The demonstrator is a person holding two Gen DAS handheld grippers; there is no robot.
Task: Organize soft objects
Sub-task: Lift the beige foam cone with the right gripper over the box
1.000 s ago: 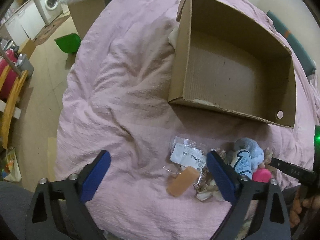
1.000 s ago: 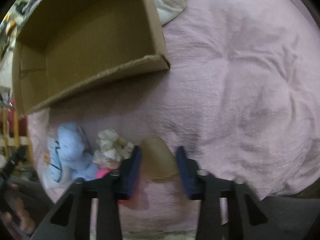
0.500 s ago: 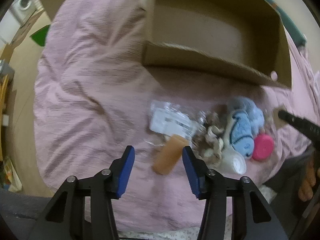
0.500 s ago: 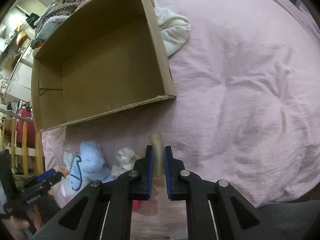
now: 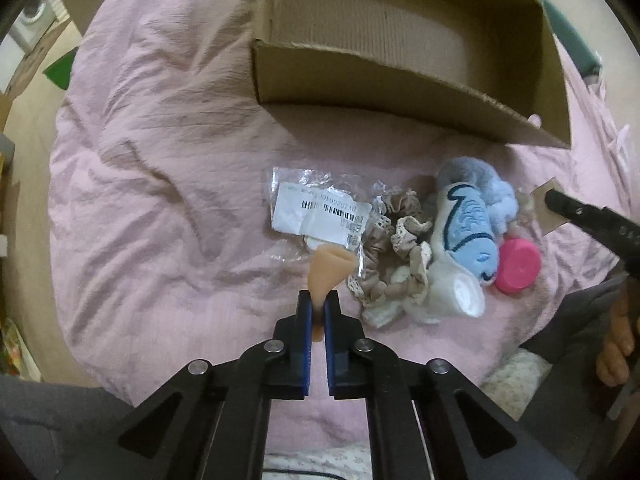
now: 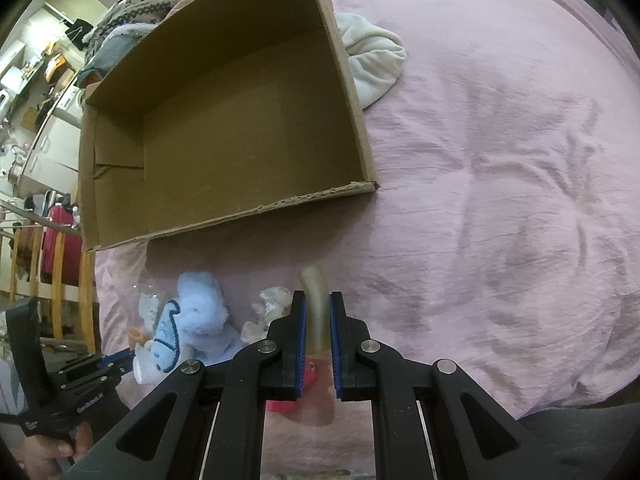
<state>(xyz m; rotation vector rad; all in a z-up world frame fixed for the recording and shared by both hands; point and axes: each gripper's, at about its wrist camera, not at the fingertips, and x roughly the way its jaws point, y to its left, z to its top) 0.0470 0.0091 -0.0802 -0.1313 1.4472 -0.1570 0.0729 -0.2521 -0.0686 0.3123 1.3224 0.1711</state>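
Peach silicone piece (image 5: 329, 268) sat pinched in your left gripper (image 5: 317, 308), above the pink bedspread (image 5: 160, 200). Just beyond it, the clear bag (image 5: 316, 210) had a barcode label, text unreadable. Blue plush (image 5: 470, 220) lay right of it, near the cardboard box (image 5: 400, 84). Only the right view showed your right gripper (image 6: 318, 312) clamping a tan piece (image 6: 316, 296), plus a white cloth (image 6: 374, 66).
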